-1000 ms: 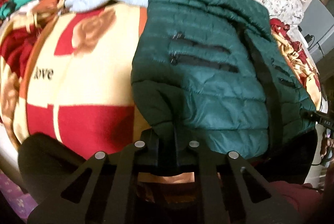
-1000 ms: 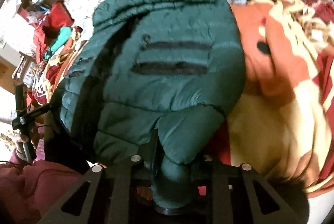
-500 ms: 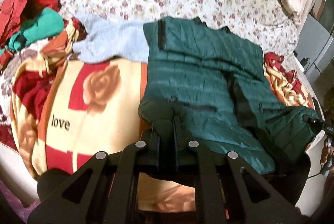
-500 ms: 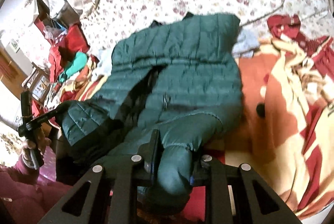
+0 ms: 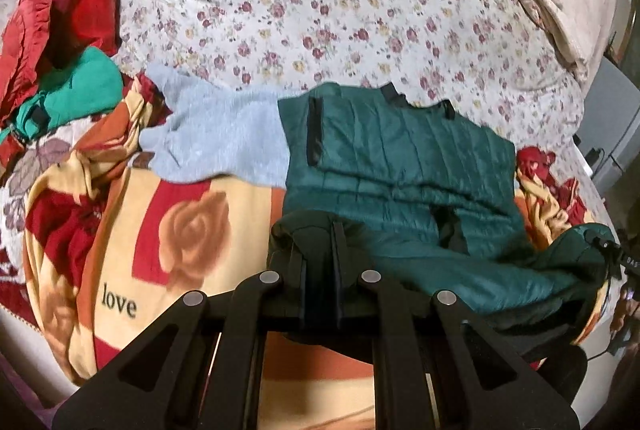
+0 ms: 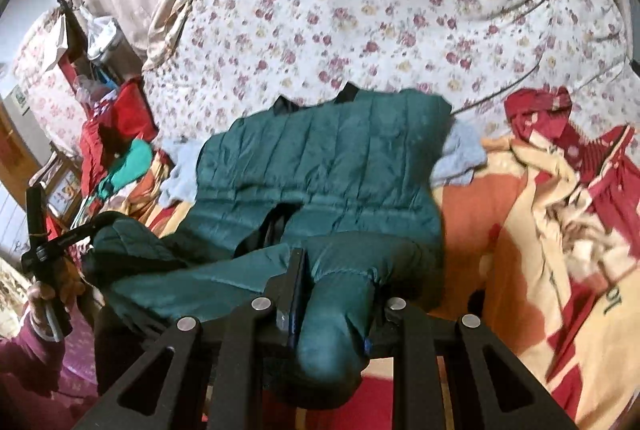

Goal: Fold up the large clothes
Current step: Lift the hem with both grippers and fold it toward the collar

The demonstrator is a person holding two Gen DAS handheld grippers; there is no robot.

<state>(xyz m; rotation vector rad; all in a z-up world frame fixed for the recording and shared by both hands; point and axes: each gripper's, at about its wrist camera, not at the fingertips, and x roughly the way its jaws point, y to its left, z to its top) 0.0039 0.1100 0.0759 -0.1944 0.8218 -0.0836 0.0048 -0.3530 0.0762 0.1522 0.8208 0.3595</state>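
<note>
Left wrist view: the left gripper (image 5: 336, 258) sits at lower centre, its jaws pinched tight on a bunched corner of the green jacket (image 5: 400, 149), which spreads from the middle of the frame toward the right over the rose blanket (image 5: 192, 230). In the right wrist view the right gripper (image 6: 332, 294) is likewise clamped narrow on a fat roll of the jacket's near edge at lower centre, with the jacket's far half lying flat on the bed up to mid-frame.

Risks, as I judge them — the quilted shell looks slick and puffy, so a thick roll could squeeze out of either pinch if the hem is carried forward quickly, and one corner dropping would leave the fold skewed. The two corners are held well apart with slack sagging between them; uneven travel of the hands could twist the fold line. The pale blue sweater (image 5: 216, 141) lies touching the jacket's left edge and partly under it, so it may get dragged or trapped in the fold. The dark lining showing at the open front could also gape and bunch.

Readable writing — the word "love" (image 5: 119, 305) on the blanket at lower left of the left wrist view; a few letters on the other gripper's handle at the right edge are too small to make out.
</note>
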